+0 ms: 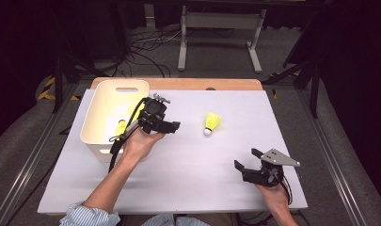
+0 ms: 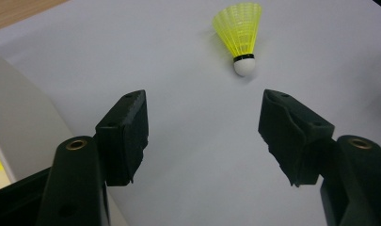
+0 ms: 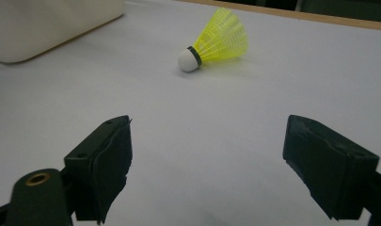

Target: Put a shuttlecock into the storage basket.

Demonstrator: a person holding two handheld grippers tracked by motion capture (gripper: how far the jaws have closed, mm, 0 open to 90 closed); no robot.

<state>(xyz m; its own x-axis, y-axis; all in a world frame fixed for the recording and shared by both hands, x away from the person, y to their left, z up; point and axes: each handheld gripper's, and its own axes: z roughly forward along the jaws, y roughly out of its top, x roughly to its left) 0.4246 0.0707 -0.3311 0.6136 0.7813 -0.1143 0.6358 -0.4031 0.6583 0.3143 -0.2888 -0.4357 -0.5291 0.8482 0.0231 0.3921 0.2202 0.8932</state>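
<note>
Left fingers (image 2: 127, 136): spread wide with nothing between them, aimed across the counter at the shuttlecock.
Left gripper (image 1: 175, 126): held just beside the bin's near corner, a little above the surface, fingers toward the middle of the counter.
Right fingers (image 3: 106, 165): also wide apart and holding nothing; the shuttlecock lies well ahead of them.
Right gripper (image 1: 248, 160): low at the counter's near right edge, well apart from the shuttlecock.
Shuttlecock (image 1: 210, 123): lying on its side on the bare counter, right of the bin, white tip toward the person, yellow skirt pointing away.
How it will handle: likely very light; the thin plastic skirt looks springy and easy to crush, and the round tip could roll if nudged.
Where to take hold: probably the firm white tip or the dark band just behind it; a gentle pinch should do.
Bin (image 1: 131, 84): white, open-topped, at the counter's left; something yellow lies inside, seemingly another shuttlecock.
Counter (image 1: 188, 174): pale sheet over a wooden top.
</note>
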